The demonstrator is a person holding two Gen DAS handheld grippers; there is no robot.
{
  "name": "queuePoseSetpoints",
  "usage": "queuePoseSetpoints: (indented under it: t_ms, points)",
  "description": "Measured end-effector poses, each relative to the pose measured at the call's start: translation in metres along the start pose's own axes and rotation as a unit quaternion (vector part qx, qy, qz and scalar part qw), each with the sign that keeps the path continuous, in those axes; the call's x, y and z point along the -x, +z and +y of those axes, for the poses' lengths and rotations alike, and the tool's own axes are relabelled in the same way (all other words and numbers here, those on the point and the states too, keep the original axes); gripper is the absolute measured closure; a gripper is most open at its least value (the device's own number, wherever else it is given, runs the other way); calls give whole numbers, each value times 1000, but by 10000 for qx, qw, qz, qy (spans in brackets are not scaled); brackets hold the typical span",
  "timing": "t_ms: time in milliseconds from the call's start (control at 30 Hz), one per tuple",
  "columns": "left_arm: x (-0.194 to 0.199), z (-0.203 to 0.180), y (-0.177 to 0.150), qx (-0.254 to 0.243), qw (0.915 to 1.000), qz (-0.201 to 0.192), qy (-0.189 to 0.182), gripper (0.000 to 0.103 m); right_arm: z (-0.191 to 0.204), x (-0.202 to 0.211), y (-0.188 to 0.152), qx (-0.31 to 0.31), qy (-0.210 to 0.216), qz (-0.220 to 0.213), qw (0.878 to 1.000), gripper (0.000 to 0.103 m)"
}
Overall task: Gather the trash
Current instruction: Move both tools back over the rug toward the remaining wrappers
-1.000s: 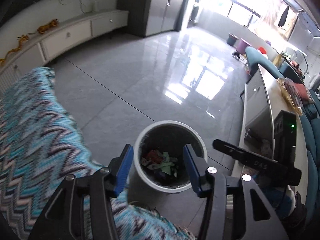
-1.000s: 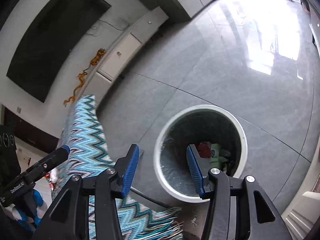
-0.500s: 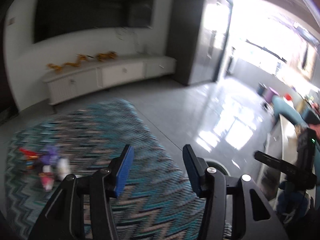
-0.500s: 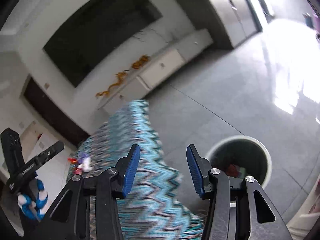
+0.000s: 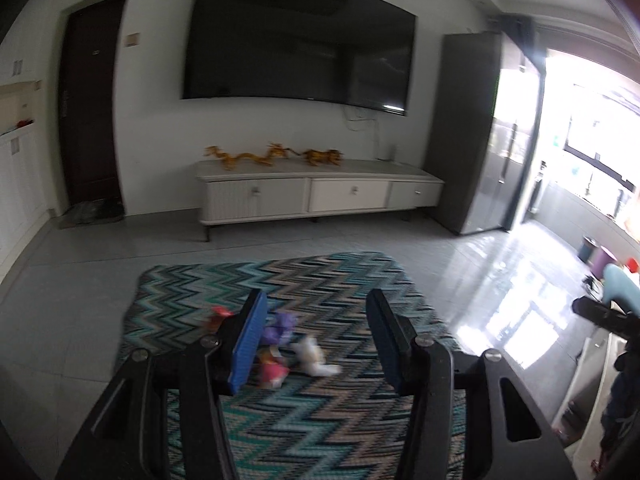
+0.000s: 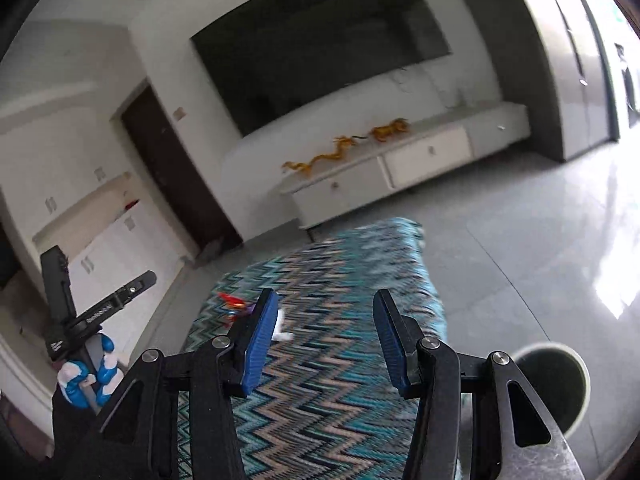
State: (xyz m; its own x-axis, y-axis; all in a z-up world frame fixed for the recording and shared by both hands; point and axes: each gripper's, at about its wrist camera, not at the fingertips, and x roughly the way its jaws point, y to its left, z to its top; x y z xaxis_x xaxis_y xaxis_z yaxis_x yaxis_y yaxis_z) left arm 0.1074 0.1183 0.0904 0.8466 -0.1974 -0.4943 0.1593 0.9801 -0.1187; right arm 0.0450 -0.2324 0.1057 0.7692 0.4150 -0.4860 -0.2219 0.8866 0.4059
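Several pieces of trash lie in a cluster on a table with a teal zigzag cloth (image 5: 328, 280): a purple wrapper (image 5: 282, 322), a pink one (image 5: 272, 372), a white crumpled one (image 5: 314, 356) and a red one (image 5: 220, 312). My left gripper (image 5: 316, 344) is open and empty, above the cloth just short of the cluster. My right gripper (image 6: 324, 344) is open and empty over the cloth (image 6: 332, 400); the red trash (image 6: 230, 300) and white trash (image 6: 282, 326) lie beyond its left finger. The white trash bin (image 6: 560, 384) stands on the floor at lower right.
A white TV cabinet (image 5: 316, 194) with gold dragon figures and a wall TV (image 5: 296, 44) stand ahead. A grey cupboard (image 5: 468, 136) is at right, a dark door (image 5: 88, 112) at left. The left gripper's handle (image 6: 80, 332) shows at the right view's left edge.
Both grippers have swung up and away from the bin and now face the cloth-covered table with the trash cluster. Both stay open and empty.
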Motion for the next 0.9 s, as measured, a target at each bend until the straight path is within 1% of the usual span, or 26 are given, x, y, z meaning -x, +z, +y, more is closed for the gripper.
queuePoseSetpoints:
  t_ms: [67,167,333,467,600,800,900]
  points:
    - [-3,20,-5,154,9998,14,85,53,14,-15,3,140,81,88,9998,53]
    - [-18,49,-18,437,9988,163,163,53,27,-41,0,238,205,307,9990,53]
    - [-39,74,-39,690,9966,381,243,53,42,-82,-10,317,217,713,9967,53]
    - [-51,80,-51,787,9952,419,398,53,43,-106,-16,319,147,932,9950,53]
    - [-58,76,-61,780,9942,346,659,53,44,-127,-19,365,93,1127,9929,53]
    - [-72,73,-69,790,9940,296,692,53,58,-160,-25,498,111,1378,9891,53]
    - [-80,75,-71,855,9939,298,634,53,64,-175,-28,555,115,1515,9868,53]
